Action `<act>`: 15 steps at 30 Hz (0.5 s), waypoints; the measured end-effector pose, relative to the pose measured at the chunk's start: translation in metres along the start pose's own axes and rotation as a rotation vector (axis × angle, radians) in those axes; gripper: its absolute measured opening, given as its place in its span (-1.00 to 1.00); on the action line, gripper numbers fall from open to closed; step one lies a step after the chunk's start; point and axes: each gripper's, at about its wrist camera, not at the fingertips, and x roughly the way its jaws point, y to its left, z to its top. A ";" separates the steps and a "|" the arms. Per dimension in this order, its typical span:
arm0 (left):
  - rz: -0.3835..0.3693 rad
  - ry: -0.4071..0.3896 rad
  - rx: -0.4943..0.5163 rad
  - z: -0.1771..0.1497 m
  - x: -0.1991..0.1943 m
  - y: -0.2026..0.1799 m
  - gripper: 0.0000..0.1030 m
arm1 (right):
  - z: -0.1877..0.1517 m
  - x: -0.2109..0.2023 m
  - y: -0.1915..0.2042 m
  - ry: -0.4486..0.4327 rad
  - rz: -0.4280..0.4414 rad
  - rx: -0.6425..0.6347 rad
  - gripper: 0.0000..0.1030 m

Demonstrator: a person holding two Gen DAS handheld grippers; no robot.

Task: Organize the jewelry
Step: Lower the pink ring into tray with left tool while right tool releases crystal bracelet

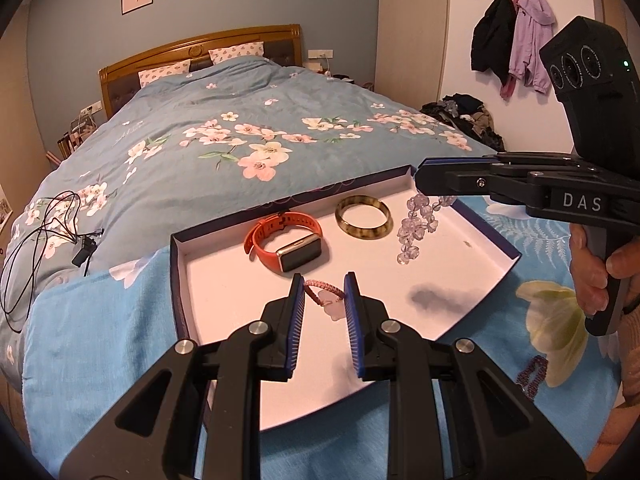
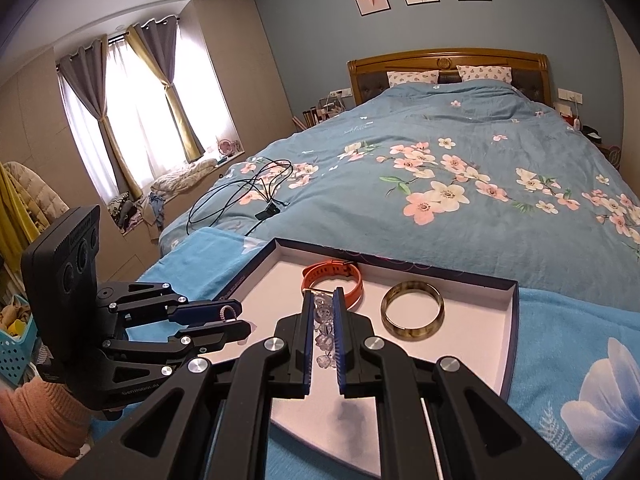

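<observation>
A shallow dark-blue box with a white floor (image 1: pixel 224 280) (image 2: pixel 472 344) lies on a blue cloth on the bed. In it are an orange smartwatch (image 1: pixel 286 246) (image 2: pixel 352 280) and a mottled green-brown bangle (image 1: pixel 363 216) (image 2: pixel 412 315). My left gripper (image 1: pixel 323 292) is shut on a pink braided cord bracelet (image 1: pixel 325 295) with a pale pendant, low over the box's near side; it also shows in the right wrist view (image 2: pixel 236 318). My right gripper (image 2: pixel 323 308) is shut on a clear crystal bead bracelet (image 2: pixel 325 334), which hangs over the box's far right (image 1: pixel 416 228).
A dark red beaded strand (image 1: pixel 532 376) lies on the blue cloth right of the box. A black cable and charger (image 1: pixel 52 236) (image 2: pixel 256 192) lie on the floral duvet to the left. Clothes hang on the wall at right (image 1: pixel 512 40).
</observation>
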 end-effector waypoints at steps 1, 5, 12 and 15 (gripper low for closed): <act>0.002 0.003 -0.001 0.000 0.002 0.001 -0.61 | 0.000 0.002 0.000 0.002 -0.002 -0.002 -0.85; 0.012 0.021 -0.003 0.002 0.011 0.005 -0.60 | 0.001 0.010 -0.003 0.015 -0.005 0.004 -0.85; 0.024 0.048 0.001 0.006 0.027 0.008 -0.61 | 0.004 0.025 -0.008 0.032 -0.002 0.010 -0.85; 0.028 0.064 0.002 0.007 0.035 0.009 -0.61 | 0.005 0.031 -0.009 0.037 -0.002 0.007 -0.85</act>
